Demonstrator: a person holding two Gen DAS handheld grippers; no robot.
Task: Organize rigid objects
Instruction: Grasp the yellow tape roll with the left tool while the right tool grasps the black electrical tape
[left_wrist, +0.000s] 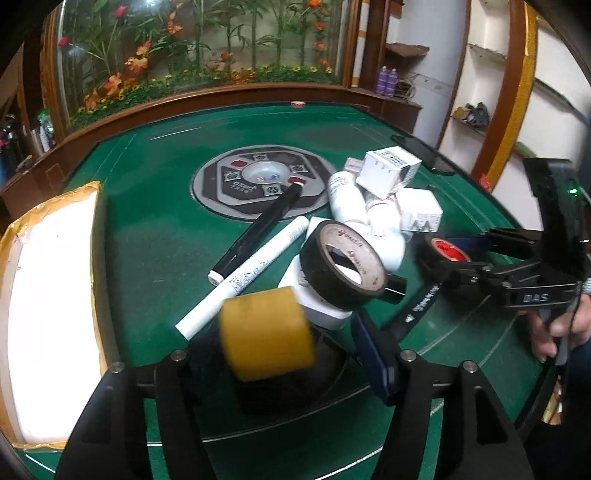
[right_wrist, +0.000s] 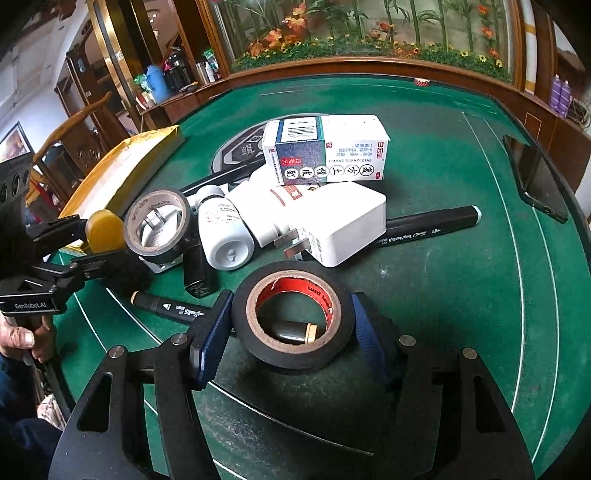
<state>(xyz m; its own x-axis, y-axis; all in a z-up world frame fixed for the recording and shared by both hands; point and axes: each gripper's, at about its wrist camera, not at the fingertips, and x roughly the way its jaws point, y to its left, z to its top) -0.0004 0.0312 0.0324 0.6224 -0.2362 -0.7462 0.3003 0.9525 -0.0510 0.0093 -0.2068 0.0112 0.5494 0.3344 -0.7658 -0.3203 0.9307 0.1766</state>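
Observation:
A yellow tape roll (left_wrist: 266, 332) (right_wrist: 105, 230), blurred, sits between the fingers of my left gripper (left_wrist: 291, 325) (right_wrist: 92, 240). A gap shows between the roll and the blue right pad (left_wrist: 373, 354), so the jaws stand open around it. My right gripper (right_wrist: 291, 314) (left_wrist: 439, 258) is shut on a black tape roll with a red core (right_wrist: 291, 314) (left_wrist: 445, 253), both pads against its sides. That roll rests on the green table (right_wrist: 443, 314), over a black marker (right_wrist: 177, 306).
A pile lies mid-table: another black tape roll (left_wrist: 343, 266), a white marker (left_wrist: 247, 273), black markers (left_wrist: 258, 229) (right_wrist: 424, 229), white bottles (right_wrist: 225, 236), a charger (right_wrist: 340, 225), a medicine box (right_wrist: 325, 151). A white foam box (left_wrist: 48, 295) stands left, a phone (right_wrist: 535, 181) right.

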